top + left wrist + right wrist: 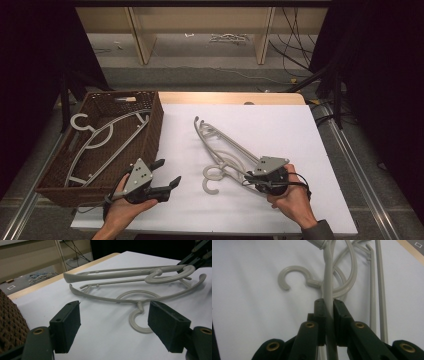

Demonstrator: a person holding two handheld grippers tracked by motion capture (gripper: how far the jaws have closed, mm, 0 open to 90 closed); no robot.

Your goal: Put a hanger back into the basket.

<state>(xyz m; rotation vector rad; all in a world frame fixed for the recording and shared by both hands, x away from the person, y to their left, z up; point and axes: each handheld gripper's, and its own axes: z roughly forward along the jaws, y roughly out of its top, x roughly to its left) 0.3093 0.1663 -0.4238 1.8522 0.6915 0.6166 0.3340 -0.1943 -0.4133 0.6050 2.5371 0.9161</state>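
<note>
Two grey plastic hangers lie overlapped on the white table top (280, 125). My right gripper (250, 176) is shut on the shoulder bar of the upper hanger (222, 139), whose near end is tilted up off the table. The right gripper view shows that bar (328, 277) squeezed between the pads of my right gripper (327, 307). The lower hanger (136, 298) lies flat, its hook (212, 181) pointing toward the front edge. My left gripper (167, 172) hovers open to the left of both hangers, beside the basket. Nothing sits between the pads of the left gripper (113, 320).
A brown woven basket (152, 132) stands at the table's left side with grey hangers (100, 136) inside it. Beyond the table's far wooden edge (225, 97) are shelf legs and cables on the floor. A metal rail runs along the right.
</note>
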